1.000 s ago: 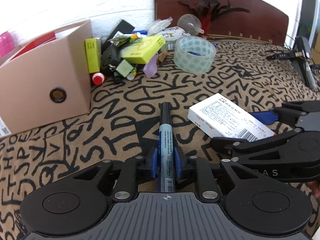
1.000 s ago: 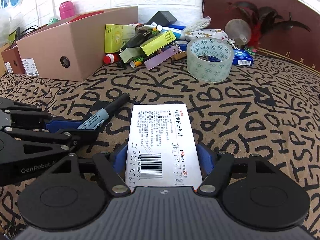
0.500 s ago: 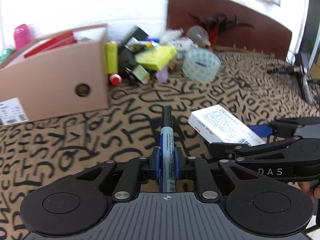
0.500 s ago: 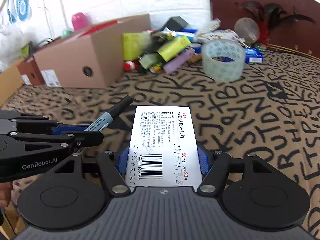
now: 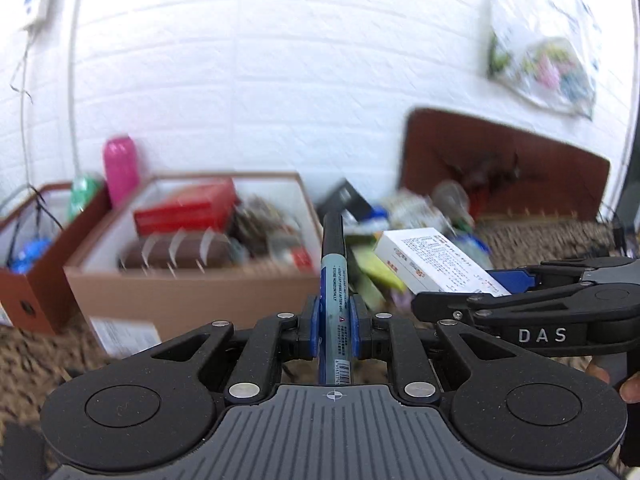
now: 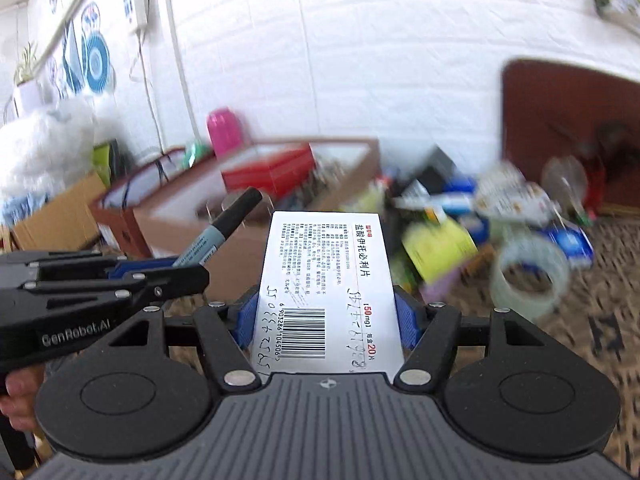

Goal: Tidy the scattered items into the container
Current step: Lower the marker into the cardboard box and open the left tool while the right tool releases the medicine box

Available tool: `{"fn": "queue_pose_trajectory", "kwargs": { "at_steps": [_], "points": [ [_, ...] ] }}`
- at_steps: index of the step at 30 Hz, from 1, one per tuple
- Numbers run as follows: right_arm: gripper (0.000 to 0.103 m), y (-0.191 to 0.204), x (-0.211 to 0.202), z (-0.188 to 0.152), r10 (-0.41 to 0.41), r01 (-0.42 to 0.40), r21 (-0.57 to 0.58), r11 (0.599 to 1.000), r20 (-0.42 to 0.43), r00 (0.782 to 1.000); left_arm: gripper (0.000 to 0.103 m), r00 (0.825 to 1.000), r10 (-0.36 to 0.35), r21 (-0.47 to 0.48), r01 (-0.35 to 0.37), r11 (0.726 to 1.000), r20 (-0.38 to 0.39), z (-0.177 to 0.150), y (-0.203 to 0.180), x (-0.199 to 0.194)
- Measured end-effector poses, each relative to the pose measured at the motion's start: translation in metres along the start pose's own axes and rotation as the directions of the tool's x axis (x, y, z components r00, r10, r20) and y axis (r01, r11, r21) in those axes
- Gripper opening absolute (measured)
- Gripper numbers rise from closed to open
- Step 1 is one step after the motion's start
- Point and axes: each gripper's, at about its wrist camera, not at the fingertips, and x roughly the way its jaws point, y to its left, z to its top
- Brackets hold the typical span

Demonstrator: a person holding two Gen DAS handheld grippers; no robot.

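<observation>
So we're mid-haul, two items in hand and neither dropped yet. Over on the left the open cardboard box (image 5: 192, 280) already has a red pack and some dark stuff in it, so part of the tidy is done. Our left gripper (image 5: 334, 320) is clamped tight on a marker (image 5: 334, 280) that points straight ahead toward the box's right corner; small print runs along the barrel, too tiny for us to read. To the right, our right gripper (image 6: 326, 318) has its fingers about half spread and pressed on both sides of a white medicine box (image 6: 326, 280), carried up off the cloth: "50mg", "20", a barcode and some handwriting. Gripper bodies say "GenRobot.AI" and "DAS". Far right, the pile (image 6: 460, 216) and tape roll (image 6: 528, 276) are waiting, so plenty left, we'd guess.
</observation>
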Motion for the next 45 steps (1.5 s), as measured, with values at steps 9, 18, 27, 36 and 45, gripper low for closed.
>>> {"fn": "queue_pose_trajectory", "kwargs": {
  "at_steps": [9,18,27,36,45],
  "points": [
    [0.071,0.025,0.081,0.071,-0.092,0.093,-0.030,0.995,0.023,0.996,0.012,0.998,0.054,0.012,-0.053,0.999,-0.044,0.070,0.057,0.067],
    [0.071,0.021,0.179,0.103,-0.197,0.197,-0.041,0.980,-0.004,0.980,0.012,0.992,-0.005,-0.037,0.001,0.999,-0.130,0.097,0.105,0.154],
    [0.071,0.009,0.239,0.118,-0.256,0.254,-0.075,0.964,-0.013,0.967,0.016,0.987,-0.031,-0.085,0.017,0.996,-0.155,0.106,0.130,0.209],
    [0.088,-0.010,0.234,0.111,-0.275,0.273,-0.092,0.958,-0.009,0.961,0.089,0.991,-0.008,-0.112,-0.007,0.994,-0.135,0.097,0.140,0.203],
    [0.081,-0.015,0.207,0.101,-0.257,0.254,-0.094,0.962,-0.017,0.966,0.083,0.981,-0.059,-0.075,0.046,0.996,-0.184,0.090,0.112,0.187]
  ]
}}
